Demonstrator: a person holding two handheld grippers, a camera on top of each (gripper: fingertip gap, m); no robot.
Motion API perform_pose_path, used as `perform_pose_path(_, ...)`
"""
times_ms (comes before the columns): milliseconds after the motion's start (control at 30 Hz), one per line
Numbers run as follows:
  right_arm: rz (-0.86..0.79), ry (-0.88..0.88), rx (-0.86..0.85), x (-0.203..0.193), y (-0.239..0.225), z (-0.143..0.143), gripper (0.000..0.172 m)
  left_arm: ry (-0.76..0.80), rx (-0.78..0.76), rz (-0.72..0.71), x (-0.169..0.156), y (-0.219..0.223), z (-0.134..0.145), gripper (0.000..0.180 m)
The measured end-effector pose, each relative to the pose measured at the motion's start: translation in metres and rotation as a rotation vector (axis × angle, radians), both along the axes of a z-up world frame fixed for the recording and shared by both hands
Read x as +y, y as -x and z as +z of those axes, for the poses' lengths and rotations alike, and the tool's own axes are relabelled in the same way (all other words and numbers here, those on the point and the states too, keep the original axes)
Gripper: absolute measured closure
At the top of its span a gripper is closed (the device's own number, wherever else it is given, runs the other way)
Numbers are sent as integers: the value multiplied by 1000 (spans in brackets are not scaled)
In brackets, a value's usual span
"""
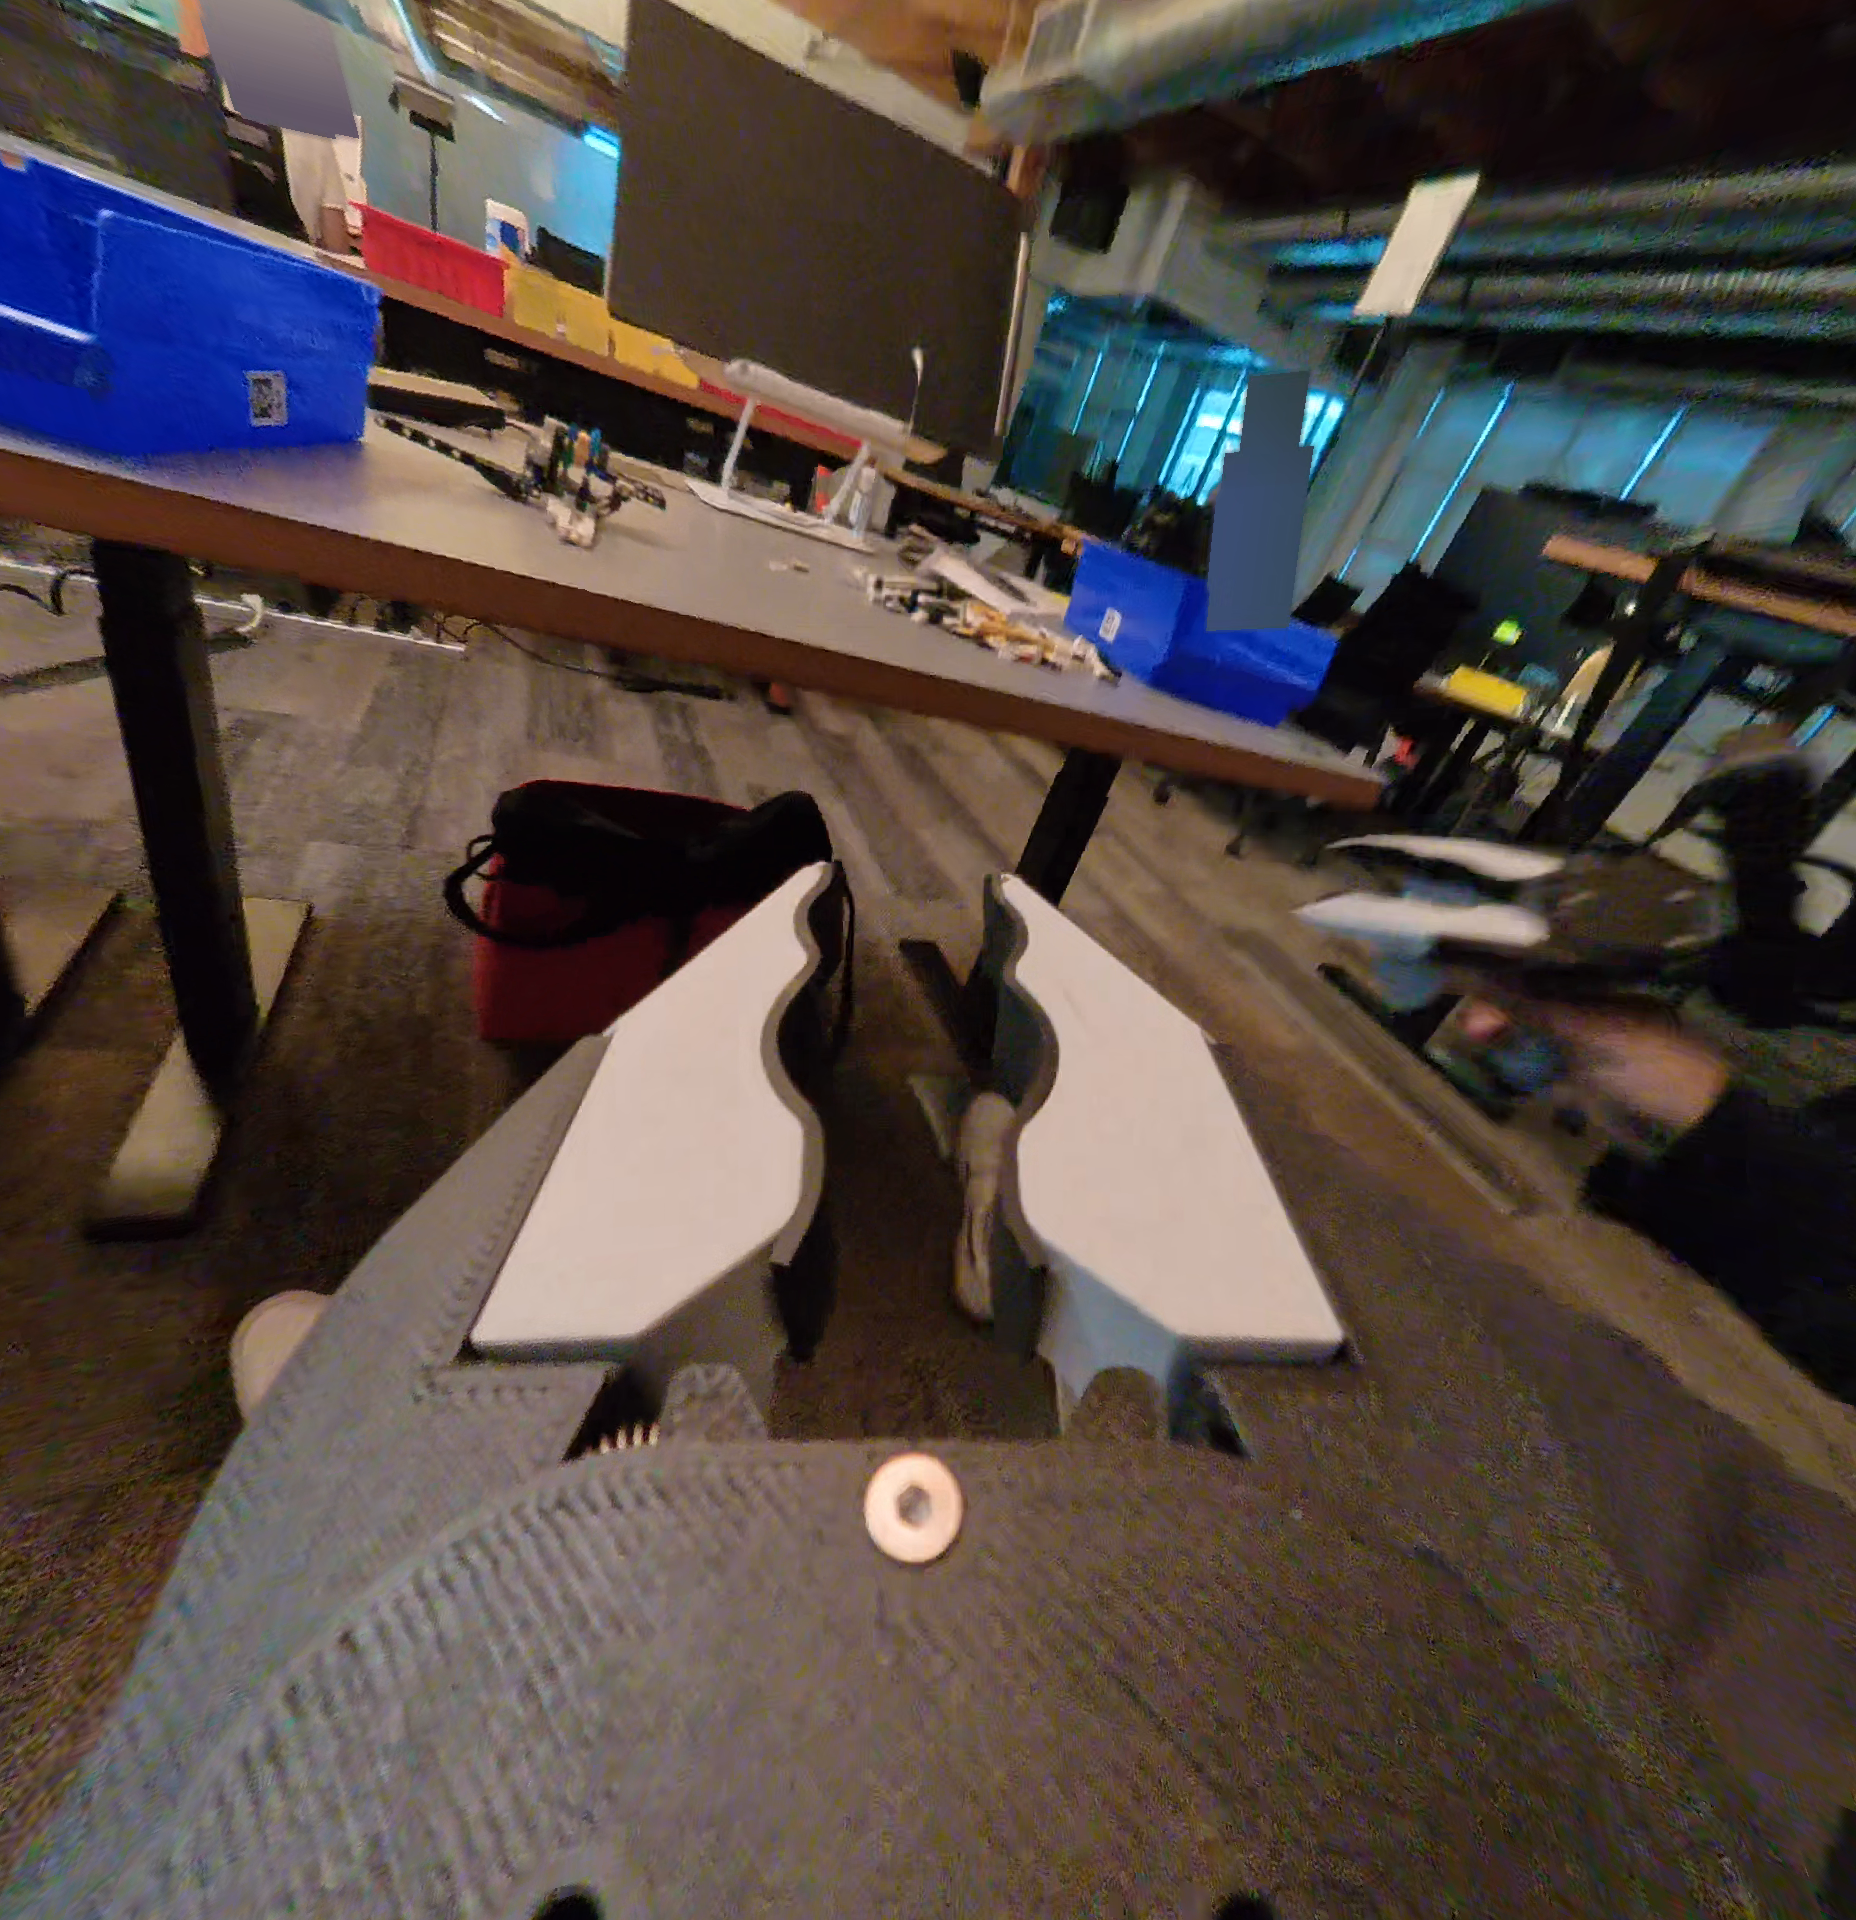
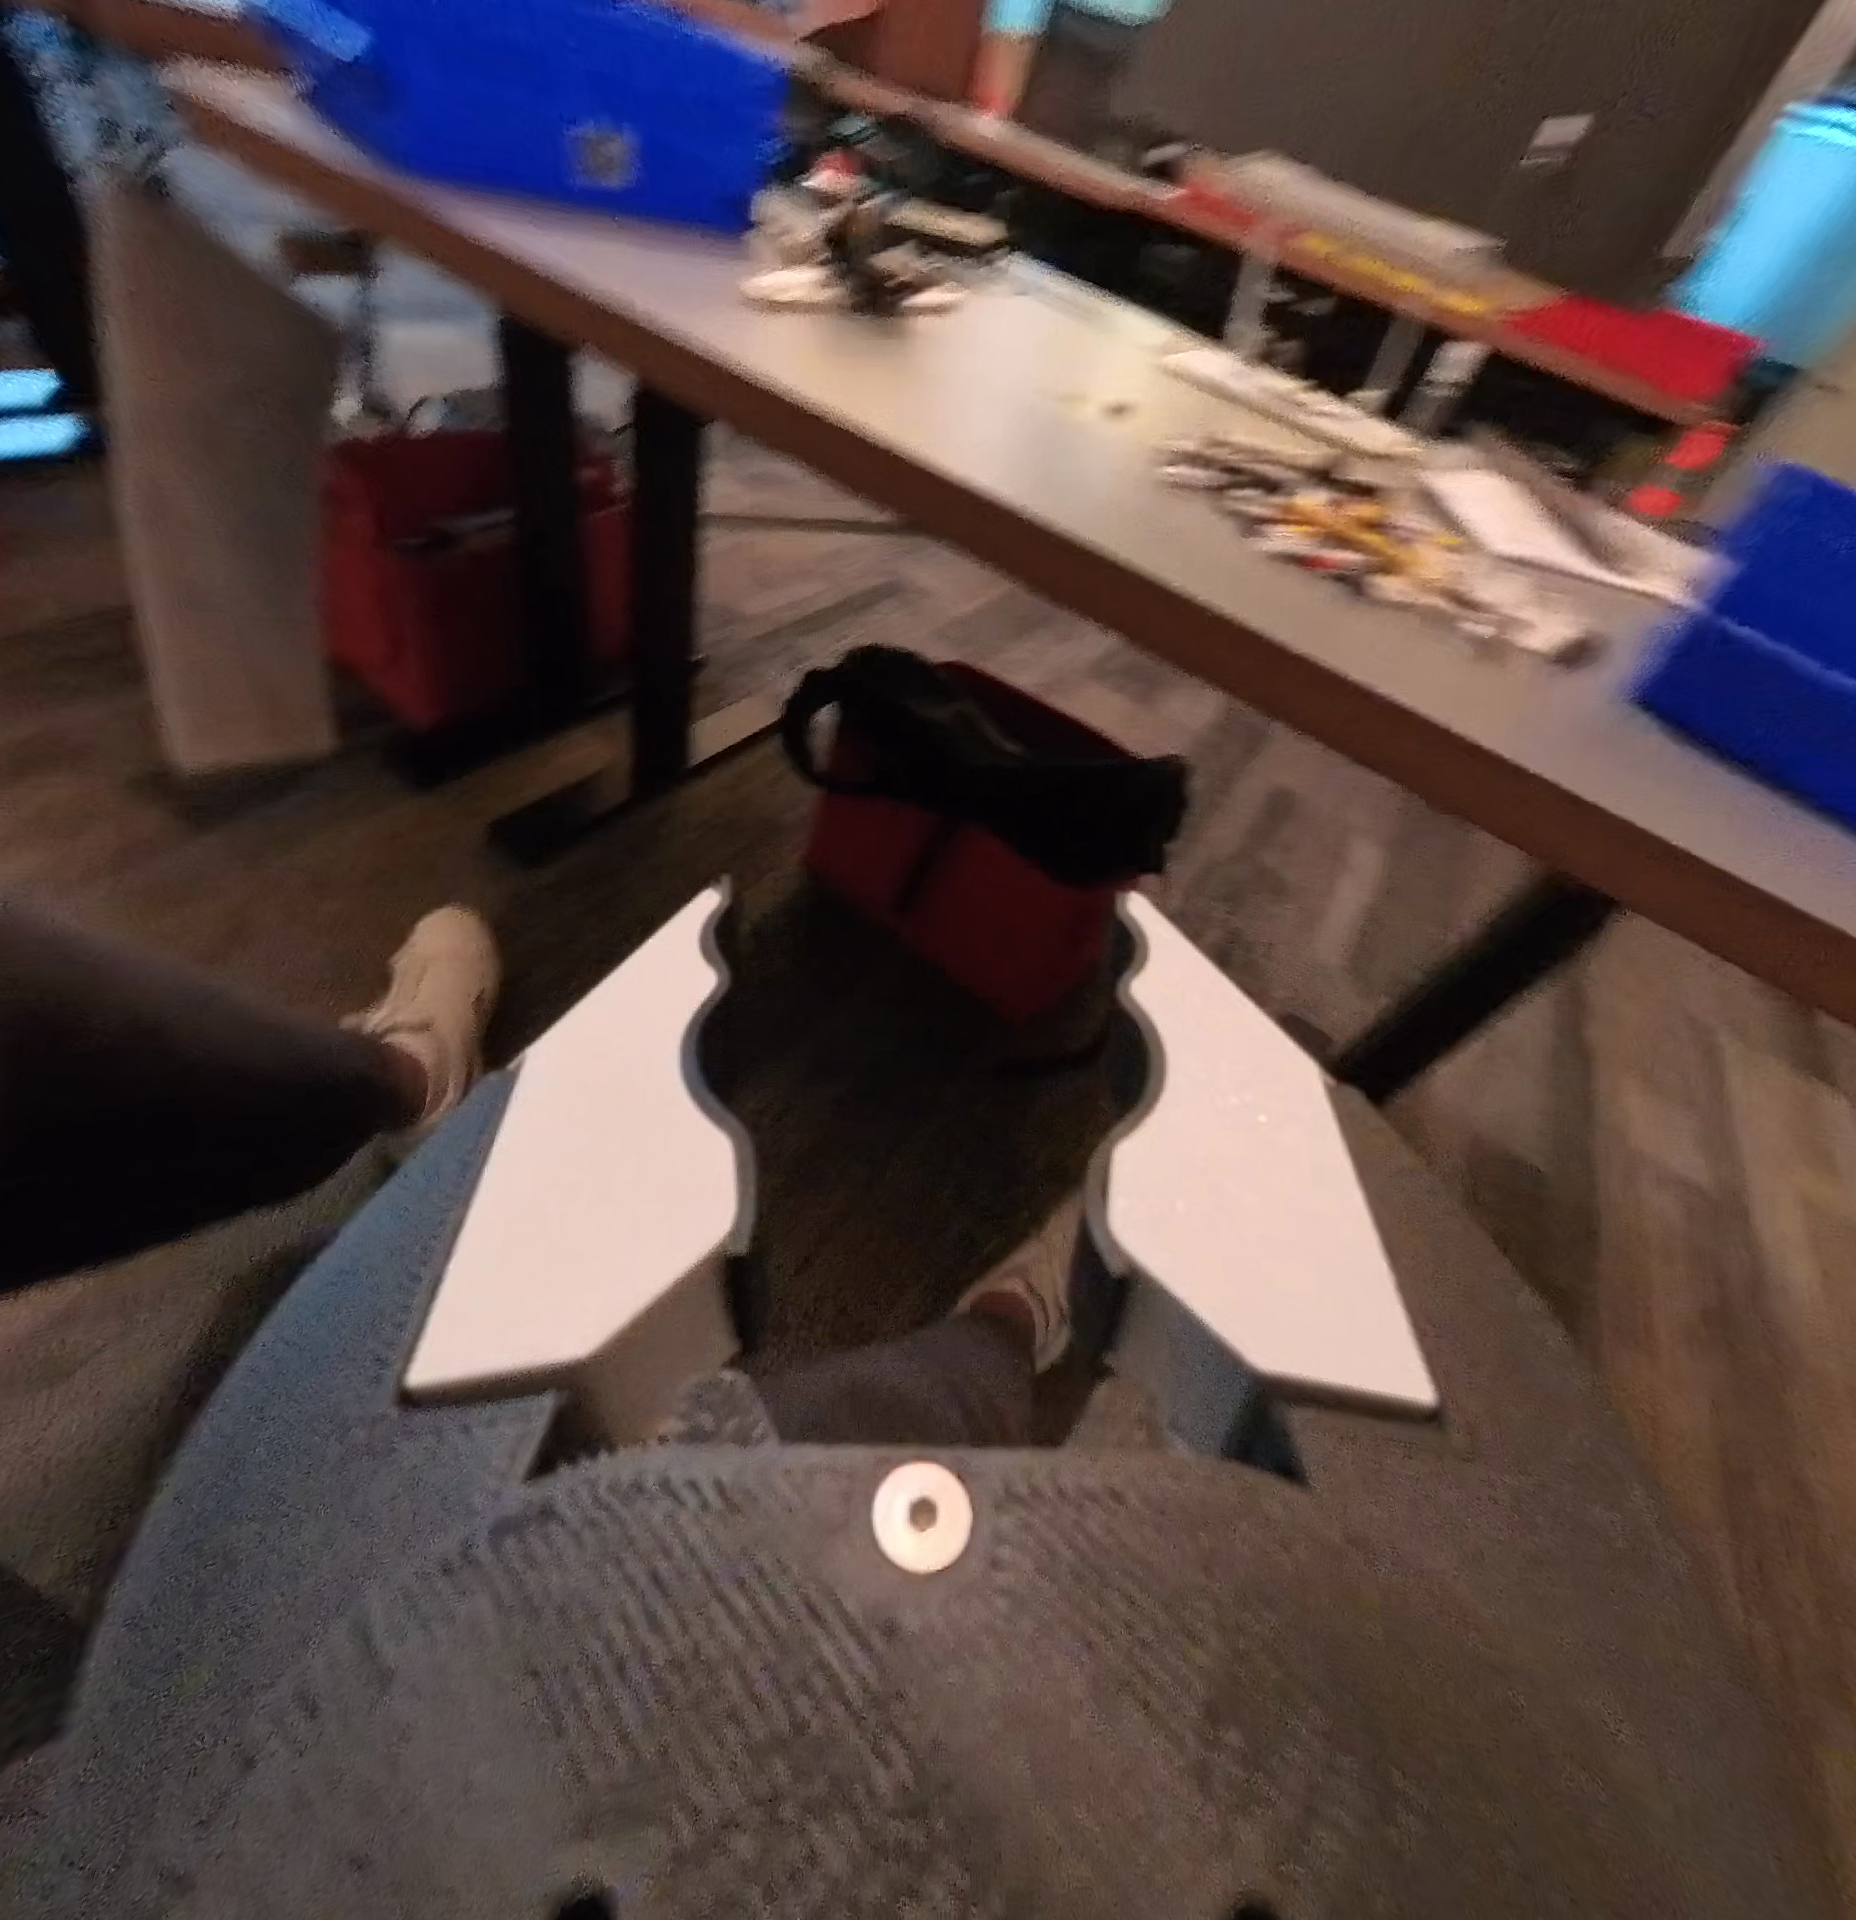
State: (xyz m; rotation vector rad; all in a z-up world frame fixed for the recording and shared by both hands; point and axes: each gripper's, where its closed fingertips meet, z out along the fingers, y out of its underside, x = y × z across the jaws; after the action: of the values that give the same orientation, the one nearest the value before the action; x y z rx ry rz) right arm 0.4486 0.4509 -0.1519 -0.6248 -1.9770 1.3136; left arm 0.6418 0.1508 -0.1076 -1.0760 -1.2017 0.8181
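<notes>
Risk first: both views are motion-blurred, so fine contact near the floor is hard to judge. The left hand-held gripper [image 1: 913,883] hangs low over grey carpet [image 1: 384,748], fingers parted by a narrow gap with only carpet between them, gripping nothing. The right hand-held gripper [image 2: 924,914] is spread wide, also gripping nothing; a red fabric bag with a black top and black strap loops [image 2: 965,852] stands on the carpet beyond its fingertips, apart from them.

Judged hazards:
- A black strap loop on the bag's left side [image 1: 477,894] stands free and could snag a fingertip.
- The bag looks soft and open-topped; a sideways push would likely tip or collapse it.
- The black table leg [image 1: 1069,821] stands just right of the bag, and the brown-edged grey tabletop [image 1: 591,540] overhangs it, so lifting straight up risks a knock on the edge.
- A pale shoe [image 2: 436,987] lies near left of the right hand-held gripper, crowding that side.

Open room: carpet near the bag, between the two black legs, is free. The tabletop far above carries blue plastic bins [image 1: 176,322] and scattered small parts [image 1: 986,613], well apart.
</notes>
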Motion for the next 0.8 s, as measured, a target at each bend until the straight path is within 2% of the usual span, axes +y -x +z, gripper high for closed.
perform_pose_path(67,108,-110,11,-51,21,-39,108,-26,5,18,-9,7,0,155)
perform_pose_path(133,173,-199,-3,-95,56,-97,110,-30,-12,55,-23,17,-7,156)
perform_pose_path(233,268,-305,-212,-141,105,-231,117,-55,-95,128,-54,31,-33,154)
perform_pose_path(300,322,-347,-374,-155,120,-331,137,-122,-157,160,-73,35,-52,153)
perform_pose_path(433,290,-427,-463,-164,146,-498,145,-219,-273,244,-113,41,-99,152)
perform_pose_path(500,290,-474,-524,-166,151,-569,148,-207,-335,269,-131,44,-123,151)
perform_pose_path(567,290,-489,-585,-170,156,-622,147,-152,-417,305,-149,47,-148,151)
perform_pose_path(633,297,-492,-631,-175,164,-658,144,-155,-491,348,-164,48,-170,150)
perform_pose_path(700,322,-498,-656,-183,171,-683,145,-193,-529,362,-171,50,-181,151)
perform_pose_path(800,350,-540,-684,-187,175,-706,144,-263,-508,378,-180,58,-182,152)
